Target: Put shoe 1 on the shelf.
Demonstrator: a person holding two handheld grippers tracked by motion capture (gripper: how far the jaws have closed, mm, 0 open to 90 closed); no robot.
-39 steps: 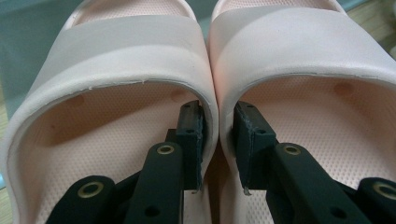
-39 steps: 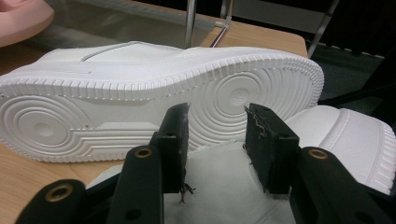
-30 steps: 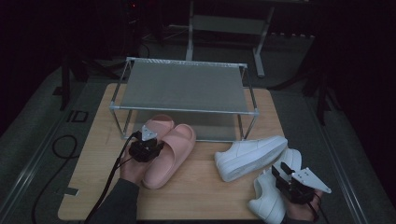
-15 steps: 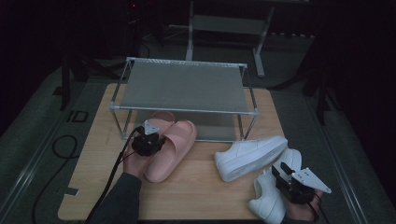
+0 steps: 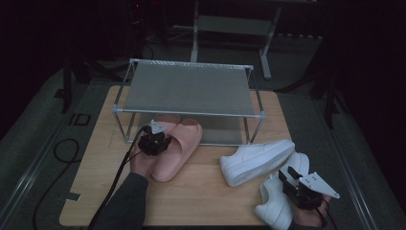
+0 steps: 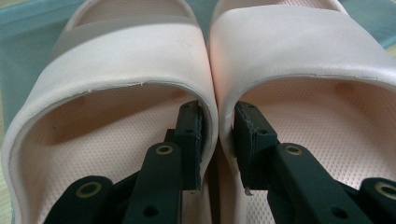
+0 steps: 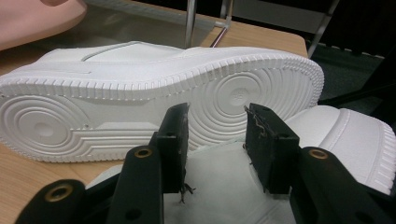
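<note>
the left gripper [image 5: 154, 142] is pinching the 2 pink slides [image 5: 178, 146] together by their touching inner walls, 1 jaw inside each slide, as the left gripper view [image 6: 218, 135] shows, so it is grasping both at once. the pair is sitting near the middle of the wooden table [image 5: 201, 201], toes pointing under the front edge of the wire shoe rack [image 5: 189, 88]. to do this step well, the clamp should be biting low on both walls so neither slide is peeling away, and the pair should be sliding level and straight into the space under the shelf, clear of the rack's front-left leg [image 5: 130, 128]. the right gripper [image 5: 292, 182] is waiting by the front-right corner, its jaws standing apart around the collar of the nearer white sneaker [image 7: 233, 186]; i cannot tell whether they are pressing it. the other white sneaker [image 5: 256, 160] is lying on its side just beyond.
</note>
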